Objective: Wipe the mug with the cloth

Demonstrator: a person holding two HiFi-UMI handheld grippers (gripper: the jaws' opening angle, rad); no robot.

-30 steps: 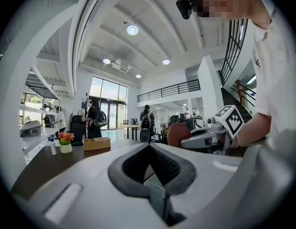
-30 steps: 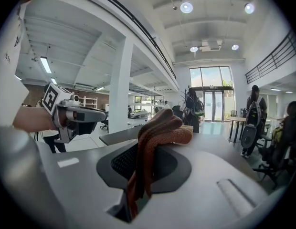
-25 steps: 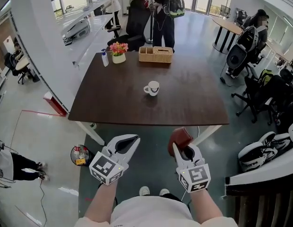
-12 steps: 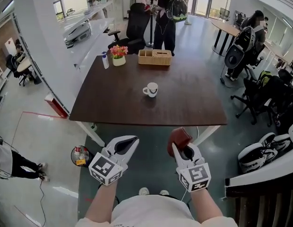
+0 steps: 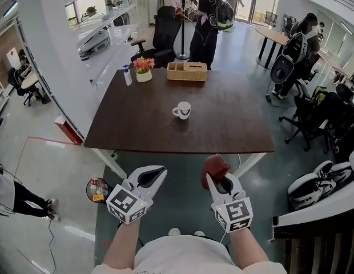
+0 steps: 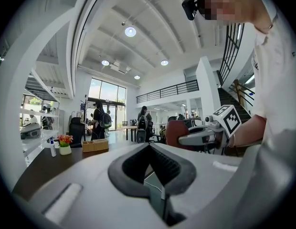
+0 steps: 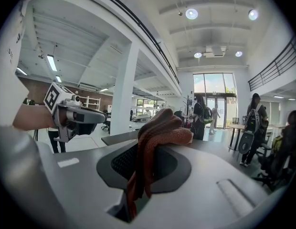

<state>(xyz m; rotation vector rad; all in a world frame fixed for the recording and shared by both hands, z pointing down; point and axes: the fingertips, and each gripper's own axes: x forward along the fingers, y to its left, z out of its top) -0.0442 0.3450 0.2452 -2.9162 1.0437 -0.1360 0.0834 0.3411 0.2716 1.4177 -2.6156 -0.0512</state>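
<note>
A white mug [image 5: 182, 111] stands upright near the middle of the dark brown table [image 5: 234, 130], far ahead of both grippers. My right gripper [image 5: 217, 180] is held below the table's near edge, shut on a bunched rust-red cloth [image 5: 214, 165] that sticks out past its tips. In the right gripper view the cloth [image 7: 160, 133] hangs folded between the jaws. My left gripper [image 5: 156, 173] floats beside it at the same height, shut with nothing in it. The left gripper view shows its jaws [image 6: 150, 147] meeting, with the right gripper [image 6: 201, 137] off to the side.
At the table's far end stand a wicker basket [image 5: 187, 71], a flower pot [image 5: 143, 67] and a small bottle [image 5: 127, 75]. A person [image 5: 206, 16] stands behind the table. Office chairs [image 5: 314, 113] sit to the right, and a bin [image 5: 97, 188] is by the left table leg.
Both grippers hold almost the same places, with the cloth still clamped. The person behind the table has shifted slightly to the right.
</note>
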